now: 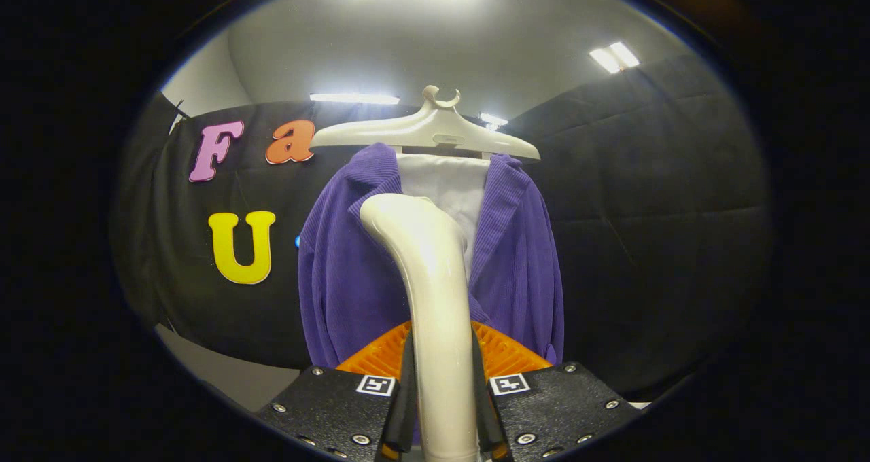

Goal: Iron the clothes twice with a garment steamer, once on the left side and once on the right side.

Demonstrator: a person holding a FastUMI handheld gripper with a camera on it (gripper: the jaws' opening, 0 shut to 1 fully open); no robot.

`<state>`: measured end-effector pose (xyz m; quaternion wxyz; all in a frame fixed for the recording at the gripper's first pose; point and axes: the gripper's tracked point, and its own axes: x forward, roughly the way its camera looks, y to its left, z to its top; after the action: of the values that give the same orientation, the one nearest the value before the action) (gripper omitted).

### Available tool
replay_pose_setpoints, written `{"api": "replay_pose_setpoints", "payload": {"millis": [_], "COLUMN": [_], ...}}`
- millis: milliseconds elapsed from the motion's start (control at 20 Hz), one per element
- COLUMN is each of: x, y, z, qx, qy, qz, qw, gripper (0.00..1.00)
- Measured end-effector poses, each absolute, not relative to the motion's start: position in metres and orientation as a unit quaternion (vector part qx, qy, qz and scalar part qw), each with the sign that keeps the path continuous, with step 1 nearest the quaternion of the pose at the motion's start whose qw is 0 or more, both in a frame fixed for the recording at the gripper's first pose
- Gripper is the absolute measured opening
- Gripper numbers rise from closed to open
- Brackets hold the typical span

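Between your gripper's (442, 407) fingers the garment steamer (428, 292) stands clamped by its handle, both fingers pressing its sides. In the gripper view its long axis runs upright from the jaws, then bends at the top, so the head points forward and a little left toward the purple jacket (340, 272). The jacket hangs open on a pale hanger (425, 132) just beyond the steamer, a white panel (452, 190) showing between its lapels. The steamer's head sits in front of the jacket's upper left front, near the lapel; whether it touches the cloth I cannot tell.

From here, watch three things. The handle looks smooth and rounded, so a loose grip could let it twist or slide in the jaws as you stroke down. Pushing too hard could swing the jacket on the hanger. Drifting toward the middle would steam the white panel instead of a jacket side.
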<state>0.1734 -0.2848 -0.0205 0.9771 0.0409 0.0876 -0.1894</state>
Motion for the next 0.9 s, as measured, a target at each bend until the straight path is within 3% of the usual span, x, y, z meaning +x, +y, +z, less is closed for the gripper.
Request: {"api": "replay_pose_setpoints", "payload": {"millis": [900], "x": [0.153], "y": [-0.271], "z": [-0.131], "qx": [0.008], "qy": [0.183], "qz": [-0.169], "qw": [0.968], "gripper": [0.36]}}
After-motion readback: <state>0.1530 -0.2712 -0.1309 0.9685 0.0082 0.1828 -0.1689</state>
